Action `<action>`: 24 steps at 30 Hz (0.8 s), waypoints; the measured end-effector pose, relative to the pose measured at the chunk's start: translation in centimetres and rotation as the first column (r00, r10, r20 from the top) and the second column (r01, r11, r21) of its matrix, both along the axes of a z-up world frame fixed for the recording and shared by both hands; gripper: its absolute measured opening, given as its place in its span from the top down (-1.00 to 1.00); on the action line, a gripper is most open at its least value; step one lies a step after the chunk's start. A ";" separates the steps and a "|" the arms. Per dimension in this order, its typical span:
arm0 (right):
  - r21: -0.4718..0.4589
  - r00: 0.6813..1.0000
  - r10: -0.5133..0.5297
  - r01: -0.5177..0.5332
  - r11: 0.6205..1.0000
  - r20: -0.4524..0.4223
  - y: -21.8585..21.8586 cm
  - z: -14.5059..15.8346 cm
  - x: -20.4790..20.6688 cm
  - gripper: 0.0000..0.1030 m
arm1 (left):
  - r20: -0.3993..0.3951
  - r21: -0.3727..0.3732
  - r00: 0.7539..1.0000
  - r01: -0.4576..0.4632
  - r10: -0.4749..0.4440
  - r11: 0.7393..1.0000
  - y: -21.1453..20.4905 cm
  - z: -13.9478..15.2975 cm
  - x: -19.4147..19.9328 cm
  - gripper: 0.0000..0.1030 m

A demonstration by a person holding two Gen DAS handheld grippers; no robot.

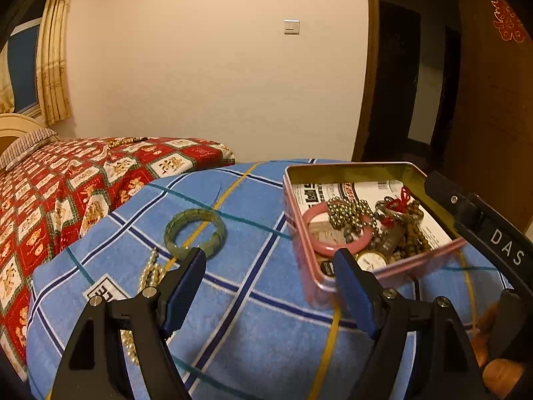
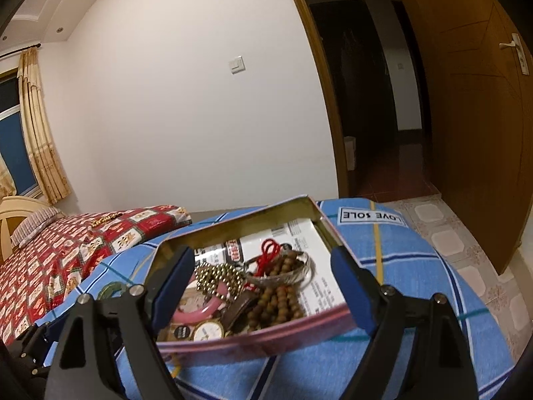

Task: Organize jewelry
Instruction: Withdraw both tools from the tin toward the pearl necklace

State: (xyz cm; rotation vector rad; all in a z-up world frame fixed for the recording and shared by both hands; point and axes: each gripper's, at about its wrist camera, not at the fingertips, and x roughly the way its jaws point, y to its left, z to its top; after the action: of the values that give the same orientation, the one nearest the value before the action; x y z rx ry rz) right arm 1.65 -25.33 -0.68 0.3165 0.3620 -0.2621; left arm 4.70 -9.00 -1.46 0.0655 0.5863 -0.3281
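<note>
The left gripper (image 1: 269, 260) hangs wide and empty over the blue blanket (image 1: 253, 333); the green bangle (image 1: 195, 230) lies just beyond its left fingertip, with a gold bead chain (image 1: 151, 271) beside it. The right gripper (image 2: 258, 256) stands wide and empty around the pink tin (image 2: 266, 336), already heaped with jewelry. Likely risks: the soft blanket gives under a push and the tin tips, or the left finger snags the chain while reaching for the bangle.

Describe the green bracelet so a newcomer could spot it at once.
Start at the blue checked blanket and the pink tin on it. Outside the tin lies the green bracelet, flat on the cloth. Unlike the pink bangle, it is loose, dull green and segmented.
</note>
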 end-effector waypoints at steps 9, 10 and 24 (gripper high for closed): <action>-0.007 0.999 0.031 -0.032 0.999 -0.011 2.4 -0.2 -1.1 -0.67 | -0.018 -0.010 1.000 -0.019 0.019 1.000 1.9 -0.1 -1.2 -0.53; -0.004 0.999 0.038 -0.038 0.999 -0.015 2.7 -0.2 -1.1 -0.67 | -0.016 -0.007 1.000 -0.020 0.020 1.000 2.0 -0.1 -1.3 -0.53; -0.028 0.992 0.130 -0.130 0.991 0.000 7.9 -0.1 -1.5 -0.67 | -0.004 0.015 0.994 -0.106 0.106 0.994 5.7 0.0 -2.5 -0.53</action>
State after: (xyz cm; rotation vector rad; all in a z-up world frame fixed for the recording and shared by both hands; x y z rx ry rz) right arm 0.19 -17.43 -0.81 0.2644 0.3747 -0.1392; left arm 2.23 -3.25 -1.46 0.0477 0.5943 -0.2205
